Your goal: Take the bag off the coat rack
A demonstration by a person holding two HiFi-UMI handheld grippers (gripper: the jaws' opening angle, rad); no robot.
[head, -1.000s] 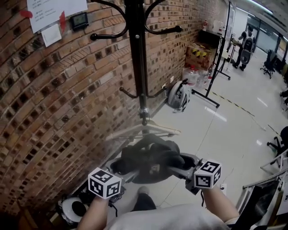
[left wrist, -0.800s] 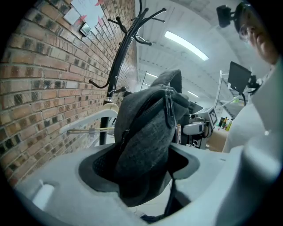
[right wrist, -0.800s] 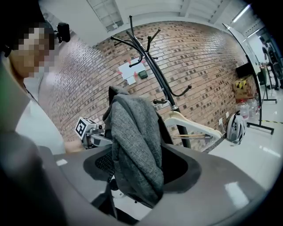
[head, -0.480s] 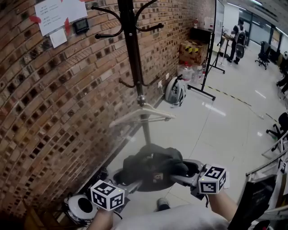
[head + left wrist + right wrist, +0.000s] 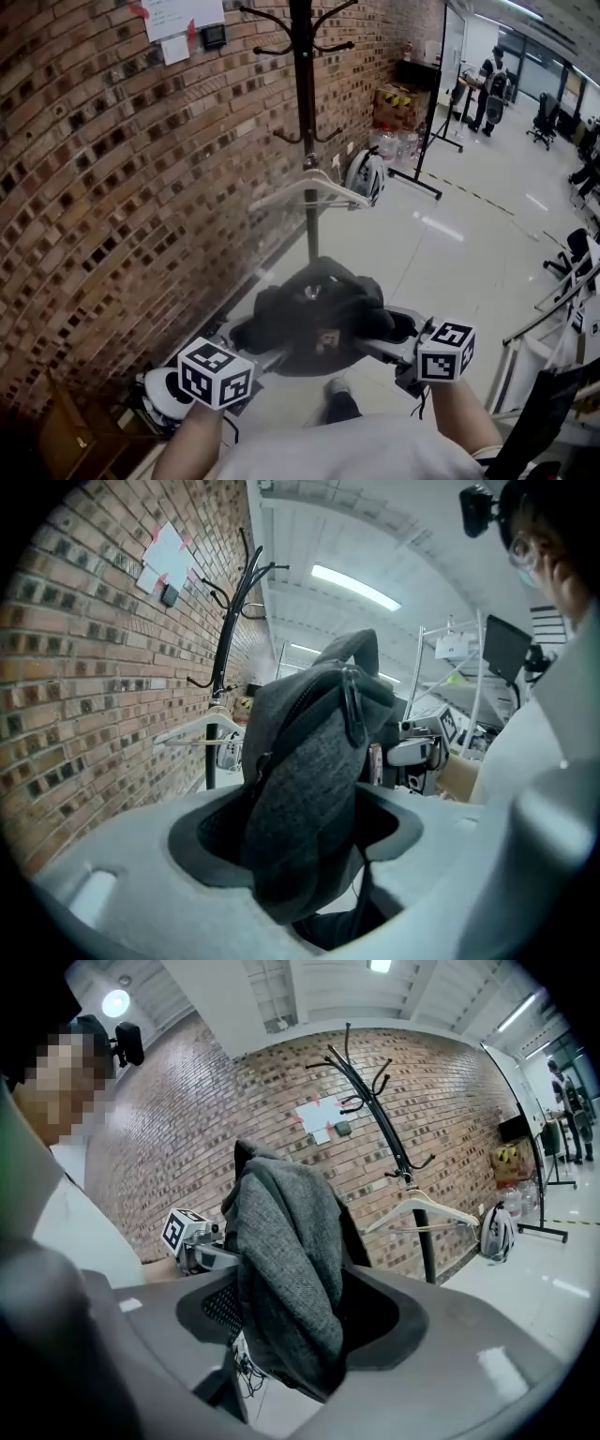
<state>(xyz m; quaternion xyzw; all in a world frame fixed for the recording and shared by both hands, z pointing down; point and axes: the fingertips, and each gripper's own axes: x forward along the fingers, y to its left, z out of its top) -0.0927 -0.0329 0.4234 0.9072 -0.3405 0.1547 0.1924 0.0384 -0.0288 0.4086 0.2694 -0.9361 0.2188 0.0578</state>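
Observation:
A dark grey bag hangs in the air between my two grippers, off the black coat rack, which stands further back by the brick wall. My left gripper is shut on the bag's left side and my right gripper is shut on its right side. In the left gripper view the bag fills the gap of the left gripper, its zip facing me. In the right gripper view the grey fabric of the bag is bunched in the right gripper. A pale wooden hanger stays on the coat rack.
The brick wall runs along the left. A white helmet lies on the floor by my left hand. A grey helmet-like pack sits behind the rack, with boxes, a black rolling stand and a distant person.
Both grippers with the bag have drawn back from the coat rack, which now stands further off. The grip on the bag has not changed.

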